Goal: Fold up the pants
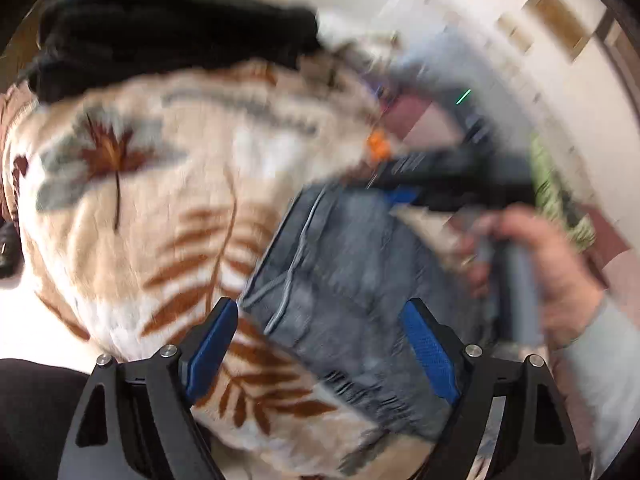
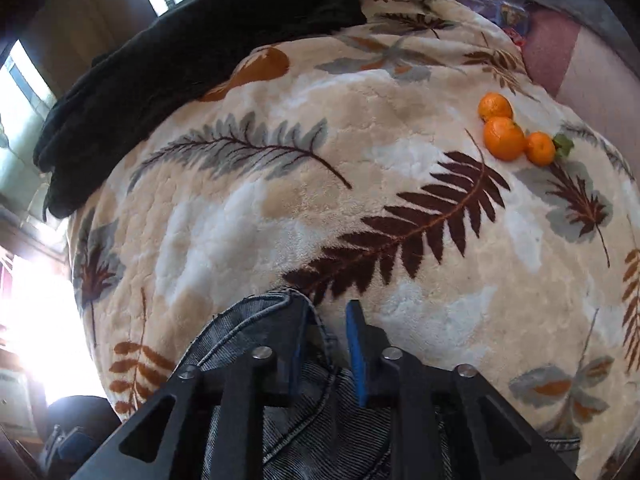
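Observation:
The blue-grey jeans (image 1: pixel 344 264) lie folded on a cream blanket with a leaf print (image 1: pixel 160 200). My left gripper (image 1: pixel 320 346) hangs open just over their near end, its blue pads wide apart on either side of the denim and not touching it. A hand (image 1: pixel 552 272) holds the right gripper's black body (image 1: pixel 460 184), blurred, at the jeans' far end. In the right wrist view, my right gripper (image 2: pixel 326 344) sits at a seamed edge of the jeans (image 2: pixel 248 328). Its pads stand a little apart. Denim bunches around the left finger (image 2: pixel 298 348), but nothing is pinched.
Three oranges (image 2: pixel 504 136) rest on the blanket (image 2: pixel 360 220) to the far right. A black garment (image 2: pixel 180 60) lies heaped along the blanket's far left edge, also seen as a black garment (image 1: pixel 160 32) in the left wrist view. Pink bedding (image 2: pixel 552 56) shows beyond.

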Demonstrator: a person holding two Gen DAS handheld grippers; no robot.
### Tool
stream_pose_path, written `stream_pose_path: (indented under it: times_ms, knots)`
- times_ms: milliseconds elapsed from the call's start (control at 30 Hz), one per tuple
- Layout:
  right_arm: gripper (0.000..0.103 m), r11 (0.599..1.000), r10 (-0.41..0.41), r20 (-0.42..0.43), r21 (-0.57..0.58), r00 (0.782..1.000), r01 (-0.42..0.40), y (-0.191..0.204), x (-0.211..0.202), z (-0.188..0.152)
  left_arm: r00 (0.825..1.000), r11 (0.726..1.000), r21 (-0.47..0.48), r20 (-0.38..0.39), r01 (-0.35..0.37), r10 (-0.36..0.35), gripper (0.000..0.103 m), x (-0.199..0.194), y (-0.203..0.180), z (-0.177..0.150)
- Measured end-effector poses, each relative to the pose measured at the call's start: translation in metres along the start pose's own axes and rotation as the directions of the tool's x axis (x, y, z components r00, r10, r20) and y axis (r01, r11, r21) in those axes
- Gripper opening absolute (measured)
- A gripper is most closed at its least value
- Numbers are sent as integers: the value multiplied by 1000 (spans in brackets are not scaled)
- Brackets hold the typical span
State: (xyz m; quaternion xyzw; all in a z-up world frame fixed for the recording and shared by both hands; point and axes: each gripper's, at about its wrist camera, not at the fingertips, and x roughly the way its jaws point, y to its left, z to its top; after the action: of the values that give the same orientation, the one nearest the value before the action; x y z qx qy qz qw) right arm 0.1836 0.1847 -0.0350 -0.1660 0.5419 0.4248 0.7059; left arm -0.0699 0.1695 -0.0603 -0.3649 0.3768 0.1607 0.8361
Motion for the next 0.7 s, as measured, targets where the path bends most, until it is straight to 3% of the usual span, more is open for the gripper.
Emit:
stream_pose_path:
  times_ms: [100, 200, 300, 367, 433, 467, 500, 533, 600, 700]
  knots:
    - [44, 992, 69, 46, 99, 997, -73, -22, -30, -8, 996, 996, 68, 64, -65, 61, 83, -6, -11, -6]
    - [52, 978, 139, 89, 145, 986, -151, -41, -68, -34, 994, 991, 91, 68, -93, 87, 84, -4, -13, -9]
    - [61, 914, 291, 130, 256, 948, -316, -62, -89, -72, 993, 991, 92, 70, -99, 93, 84, -7, -12, -10]
    - [62, 883, 334, 139, 299, 932, -361, -70, -87, -92, 993, 990, 94, 73, -103, 97, 84, -10, -12, -11]
    - [62, 901, 276, 105, 318, 955, -295, -74, -73, -106, 992, 990, 95, 74, -105, 98, 84, -9, -12, -15]
    - [62, 932, 172, 43, 318, 984, -177, -76, -59, -109, 992, 990, 92, 75, -106, 100, 84, -6, -14, -13]
    - [60, 960, 29, -31, 278, 999, -20, -75, -44, -111, 992, 990, 92, 75, -106, 99, 84, -6, -14, -13]
    - [55, 970, -10, -27, 242, 1000, 16, -74, -41, -116, 992, 990, 93, 75, -106, 99, 84, -4, -14, -13]
    - [54, 975, -31, -2, 220, 1000, 31, -65, -53, -114, 993, 991, 93, 75, -100, 93, 84, -2, -15, -12]
    - [49, 977, 12, 75, 211, 997, -27, -60, -81, -110, 993, 991, 91, 75, -97, 91, 84, -1, -14, -12]
